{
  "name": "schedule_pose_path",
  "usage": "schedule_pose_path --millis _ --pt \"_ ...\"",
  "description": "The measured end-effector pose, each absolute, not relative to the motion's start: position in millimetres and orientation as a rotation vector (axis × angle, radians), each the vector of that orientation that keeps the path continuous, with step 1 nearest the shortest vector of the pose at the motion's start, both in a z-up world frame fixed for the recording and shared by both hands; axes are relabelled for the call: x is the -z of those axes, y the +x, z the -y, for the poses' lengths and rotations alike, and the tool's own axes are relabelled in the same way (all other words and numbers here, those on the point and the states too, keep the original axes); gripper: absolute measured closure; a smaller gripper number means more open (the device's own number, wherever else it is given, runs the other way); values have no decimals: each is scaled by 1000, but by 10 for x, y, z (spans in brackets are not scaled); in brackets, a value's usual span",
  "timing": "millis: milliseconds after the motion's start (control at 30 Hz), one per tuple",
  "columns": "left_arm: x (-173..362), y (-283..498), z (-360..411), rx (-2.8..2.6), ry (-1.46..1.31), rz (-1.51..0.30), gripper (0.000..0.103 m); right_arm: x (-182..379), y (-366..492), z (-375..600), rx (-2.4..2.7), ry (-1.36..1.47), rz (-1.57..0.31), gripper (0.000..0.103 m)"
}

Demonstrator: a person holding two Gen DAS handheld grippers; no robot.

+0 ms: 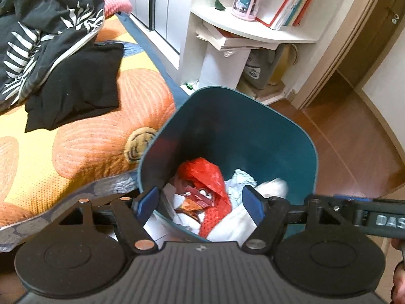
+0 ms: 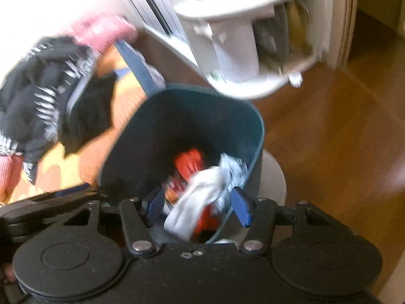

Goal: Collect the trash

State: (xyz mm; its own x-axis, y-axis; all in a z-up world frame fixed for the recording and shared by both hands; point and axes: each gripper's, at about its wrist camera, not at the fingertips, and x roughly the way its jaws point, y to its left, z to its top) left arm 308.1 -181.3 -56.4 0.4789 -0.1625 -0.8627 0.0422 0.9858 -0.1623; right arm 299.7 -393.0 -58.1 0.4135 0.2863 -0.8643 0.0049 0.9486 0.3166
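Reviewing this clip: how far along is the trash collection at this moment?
Done: the teal bin already holds a red plastic bag, white crumpled paper and wrappers. In hand: nothing; the left tool and right tool both hover open over the bin's mouth, no item pinched. Left: no loose trash shows on the wooden floor or bed; only clothes lie there.

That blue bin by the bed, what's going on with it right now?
A person holds a hand-held gripper in each hand above the blue trash bin, which stands on the wooden floor beside the bed. Inside the bin lie a red plastic bag, white crumpled paper and a snack wrapper. The left hand-held gripper and the right hand-held gripper are both open and hold nothing.
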Motion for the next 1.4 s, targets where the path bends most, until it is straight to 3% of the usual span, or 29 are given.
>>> schedule_pose_path --millis 367,1000,1133,1400 --pt "499 2996 1732 166 -99 -1024 30 604 2908 3752 -247 220 -1072 45" --pt "-380 1961 1613 263 -93 -782 30 -276 1815 3675 -369 122 -716 44" --pt "-491 1712 1583 260 -86 -733 19 -380 1544 3625 -397 87 -614 44" --pt "-573 1388 1547 247 -91 -680 18 -442 1185 3625 -415 85 -465 41"
